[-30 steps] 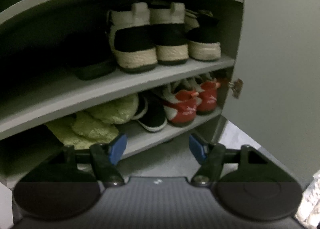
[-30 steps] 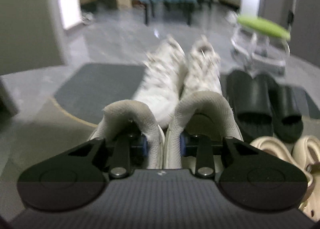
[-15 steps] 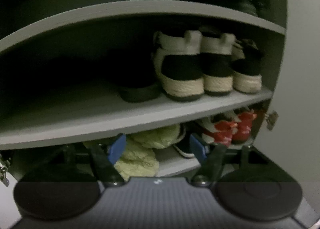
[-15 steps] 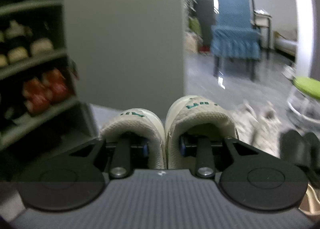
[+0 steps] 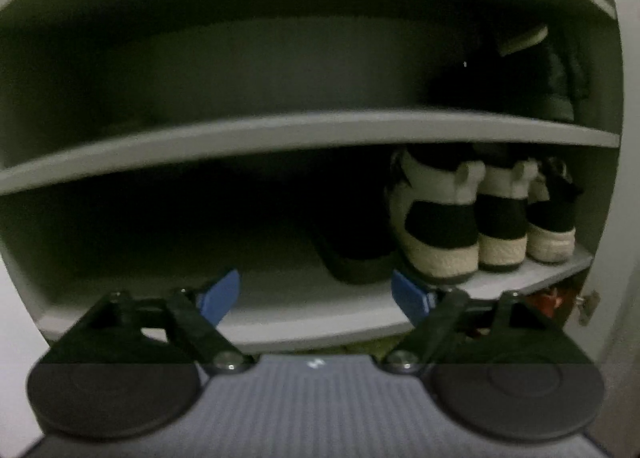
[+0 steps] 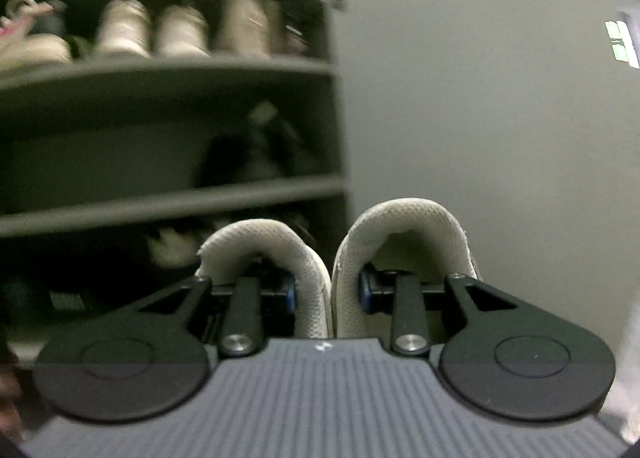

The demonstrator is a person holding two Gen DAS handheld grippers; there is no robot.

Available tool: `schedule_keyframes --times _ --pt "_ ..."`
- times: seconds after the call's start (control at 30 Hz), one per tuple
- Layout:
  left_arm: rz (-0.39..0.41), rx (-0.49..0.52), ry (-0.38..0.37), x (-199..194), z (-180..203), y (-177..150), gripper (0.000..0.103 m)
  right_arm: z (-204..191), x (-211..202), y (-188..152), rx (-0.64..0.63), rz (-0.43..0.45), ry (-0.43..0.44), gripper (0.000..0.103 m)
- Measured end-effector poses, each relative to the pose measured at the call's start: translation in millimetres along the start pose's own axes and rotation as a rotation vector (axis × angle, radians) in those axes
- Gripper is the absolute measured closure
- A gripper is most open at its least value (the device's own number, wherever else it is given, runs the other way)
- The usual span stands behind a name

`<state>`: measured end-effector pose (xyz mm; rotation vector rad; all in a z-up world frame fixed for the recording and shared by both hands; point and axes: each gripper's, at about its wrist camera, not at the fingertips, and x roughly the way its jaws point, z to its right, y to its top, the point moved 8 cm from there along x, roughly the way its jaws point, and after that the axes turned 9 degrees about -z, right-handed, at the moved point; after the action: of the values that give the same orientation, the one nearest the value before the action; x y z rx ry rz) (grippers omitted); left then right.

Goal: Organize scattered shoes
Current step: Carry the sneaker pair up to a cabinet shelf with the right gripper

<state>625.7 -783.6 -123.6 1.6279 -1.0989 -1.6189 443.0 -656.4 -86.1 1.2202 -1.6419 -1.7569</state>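
Our right gripper (image 6: 326,294) pinches the white sneakers (image 6: 404,226) by their inner heel walls near the shoe cabinet (image 6: 172,66), left gripper (image 5: 316,292) open and empty facing a shelf (image 5: 280,298).

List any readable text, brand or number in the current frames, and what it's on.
None can be read.
Small white mark on the left gripper body: a logo, too small to read.
The same mark on the right gripper body: too small to read.
White sneakers clamped at the heels: no lettering visible from this angle.
Shoes on the cabinet shelves: too dark and blurred to show any label.
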Motion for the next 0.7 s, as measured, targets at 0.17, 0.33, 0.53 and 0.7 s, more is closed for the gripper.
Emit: schedule_keyframes --times 0.17,0.33,0.53,0.7 --pt "0.066 -0.004 0.048 -21.9 -22.0 6.8 0.013 -48.6 21.5 60.5 -0.07 0.013 0.151 0.071" --pt "0.084 -0.05 0.029 -39.1 -40.2 9.2 0.011 -96.9 41.2 120.1 -0.14 0.025 0.302 0.071" --pt "0.1 0.01 0.045 -60.8 -38.0 5.7 0.009 -163.6 55.7 182.8 -0.23 0.038 0.468 0.071" --pt "0.124 0.044 0.034 -70.0 -31.4 4.0 0.0 -215.5 60.5 182.4 -0.274 0.003 0.469 0.068"
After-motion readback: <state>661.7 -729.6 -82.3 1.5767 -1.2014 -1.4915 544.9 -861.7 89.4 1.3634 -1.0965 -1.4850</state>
